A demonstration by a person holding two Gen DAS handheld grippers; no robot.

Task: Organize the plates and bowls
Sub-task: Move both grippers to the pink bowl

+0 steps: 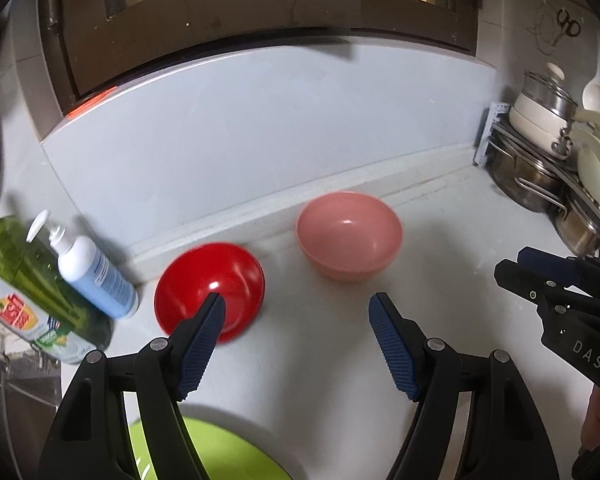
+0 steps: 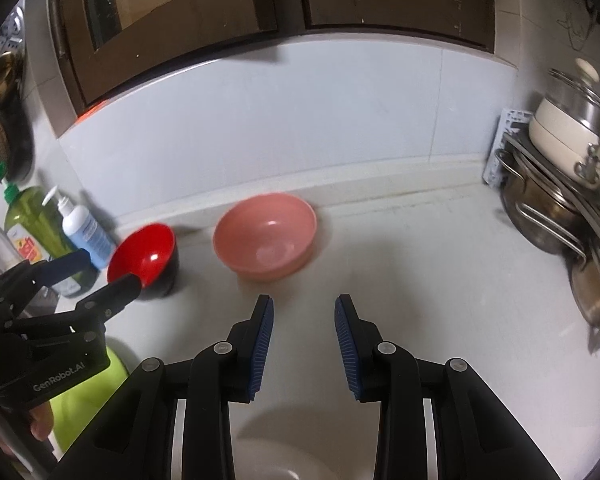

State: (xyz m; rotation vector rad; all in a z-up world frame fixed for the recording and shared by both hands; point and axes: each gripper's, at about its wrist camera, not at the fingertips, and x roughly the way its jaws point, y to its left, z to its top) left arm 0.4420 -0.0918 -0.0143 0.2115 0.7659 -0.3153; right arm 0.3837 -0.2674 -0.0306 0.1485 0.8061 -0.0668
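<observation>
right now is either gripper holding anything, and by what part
No. The left gripper is open near the red bowl, one finger overlapping its rim in view; contact cannot be told. The right gripper is open and empty, short of the pink bowl.

From my seat the light reads even and cool, coming from overhead, with soft shadows under the pink bowl and red bowl. Each bowl carries a small white glare spot inside. Both bowls smear slightly with motion blur (the red one worst in the left wrist view). Fisheye bending curves the backsplash and cabinet doors, and black vignette eats every corner. The steel pots glint dully at the right edge.
</observation>
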